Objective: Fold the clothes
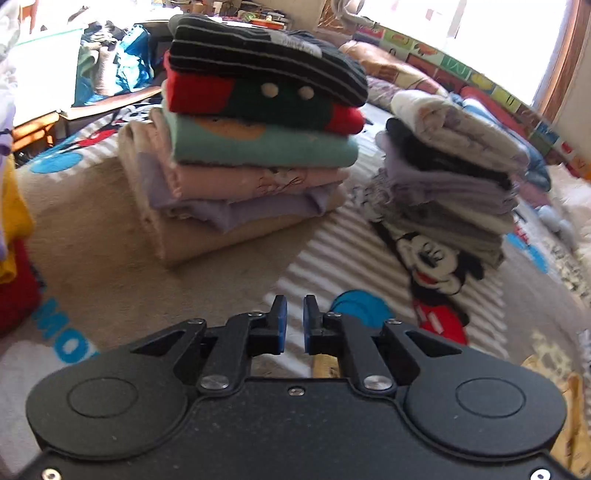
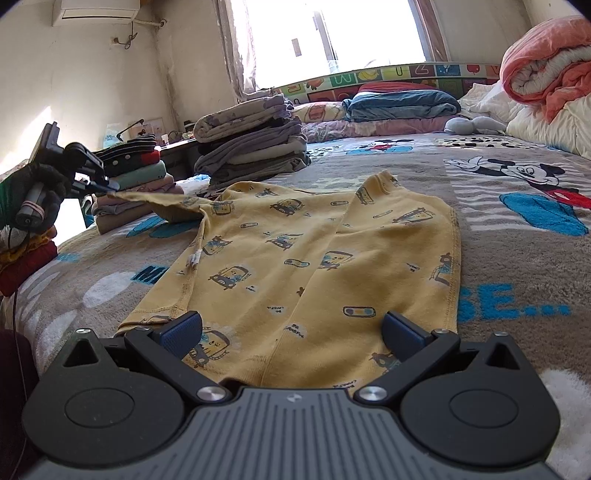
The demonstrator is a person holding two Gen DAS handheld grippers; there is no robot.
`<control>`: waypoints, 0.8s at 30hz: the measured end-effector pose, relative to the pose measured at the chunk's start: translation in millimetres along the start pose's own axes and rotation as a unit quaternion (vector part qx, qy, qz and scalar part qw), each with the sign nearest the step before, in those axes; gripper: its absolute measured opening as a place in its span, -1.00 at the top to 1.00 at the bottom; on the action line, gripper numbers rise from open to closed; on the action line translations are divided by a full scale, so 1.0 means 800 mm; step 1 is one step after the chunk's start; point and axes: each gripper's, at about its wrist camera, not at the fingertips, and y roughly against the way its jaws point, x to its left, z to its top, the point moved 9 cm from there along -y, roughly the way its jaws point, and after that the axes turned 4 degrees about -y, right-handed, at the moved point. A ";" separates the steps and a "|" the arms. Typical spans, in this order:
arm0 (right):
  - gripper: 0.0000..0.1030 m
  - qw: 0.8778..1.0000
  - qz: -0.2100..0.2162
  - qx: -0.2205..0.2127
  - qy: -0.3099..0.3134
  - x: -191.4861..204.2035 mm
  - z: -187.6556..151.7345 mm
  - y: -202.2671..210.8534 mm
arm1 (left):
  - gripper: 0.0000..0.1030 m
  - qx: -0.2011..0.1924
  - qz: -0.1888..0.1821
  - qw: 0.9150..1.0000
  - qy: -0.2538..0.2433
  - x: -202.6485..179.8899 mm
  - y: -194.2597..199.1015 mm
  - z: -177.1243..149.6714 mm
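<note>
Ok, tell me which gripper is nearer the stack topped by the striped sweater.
Left. The left gripper is right beside the stack; the right gripper is across the yellow shirt from it.

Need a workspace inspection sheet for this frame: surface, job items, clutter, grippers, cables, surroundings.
Surface: bed blanket with cartoon print, mostly flat.
Job's things: yellow garment spread out, one corner lifted at left; two folded stacks and behind it.
Clutter: red and yellow clothes at the left edge; rolled pink quilt far right.
Grippers: left gripper shut, the lifted corner runs to its tips; right gripper open over the near hem.
Cables: thin cord hangs below the gloved hand.
Surroundings: bright window, air conditioner.
</note>
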 end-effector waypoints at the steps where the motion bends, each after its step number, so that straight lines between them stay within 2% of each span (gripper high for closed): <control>1: -1.00 1.000 -0.001 0.000 0.002 0.000 0.000 0.000 | 0.81 -0.006 -0.001 1.000 -0.004 -0.002 0.007 -0.007; 3: -1.00 1.000 -0.001 -0.001 0.003 0.000 0.000 0.000 | 0.58 -0.022 -0.021 1.000 -0.003 -0.017 0.030 -0.021; 7: -1.00 1.000 -0.004 -0.001 0.007 0.001 0.000 -0.001 | 0.54 -0.024 -0.100 0.994 -0.046 -0.091 0.078 -0.069; 9: -1.00 1.000 -0.004 -0.002 0.007 0.001 0.000 0.000 | 0.54 -0.019 -0.145 0.985 -0.094 -0.140 0.104 -0.106; 10: -1.00 1.000 -0.003 -0.003 0.005 0.002 0.001 0.001 | 0.51 -0.019 -0.162 0.979 -0.123 -0.160 0.117 -0.126; 12: -1.00 1.000 0.004 -0.007 -0.006 0.000 0.003 0.005 | 0.49 -0.019 -0.195 0.962 -0.193 -0.203 0.143 -0.171; 14: -1.00 0.999 0.012 -0.016 -0.026 -0.003 0.009 0.012 | 0.41 -0.025 -0.212 0.938 -0.274 -0.242 0.167 -0.219; 16: -0.99 0.998 0.016 -0.028 -0.048 -0.010 0.016 0.020 | 0.20 -0.031 -0.221 0.915 -0.337 -0.270 0.184 -0.257; 18: -0.99 0.997 0.014 -0.034 -0.065 -0.017 0.019 0.025 | 0.19 -0.034 -0.233 0.895 -0.379 -0.288 0.194 -0.286; 19: -0.99 0.996 0.013 -0.034 -0.076 -0.021 0.019 0.025 | 0.18 -0.033 -0.238 0.888 -0.392 -0.296 0.197 -0.298; 20: -0.98 0.996 0.013 -0.032 -0.083 -0.024 0.019 0.024 | 0.18 -0.029 -0.242 0.885 -0.398 -0.302 0.197 -0.307; 22: -0.93 0.996 0.010 -0.028 -0.086 -0.026 0.017 0.022 | 0.18 -0.021 -0.244 0.881 -0.404 -0.312 0.193 -0.321; 24: -0.93 0.996 0.008 -0.023 -0.083 -0.026 0.015 0.019 | 0.18 -0.022 -0.228 0.878 -0.420 -0.320 0.183 -0.331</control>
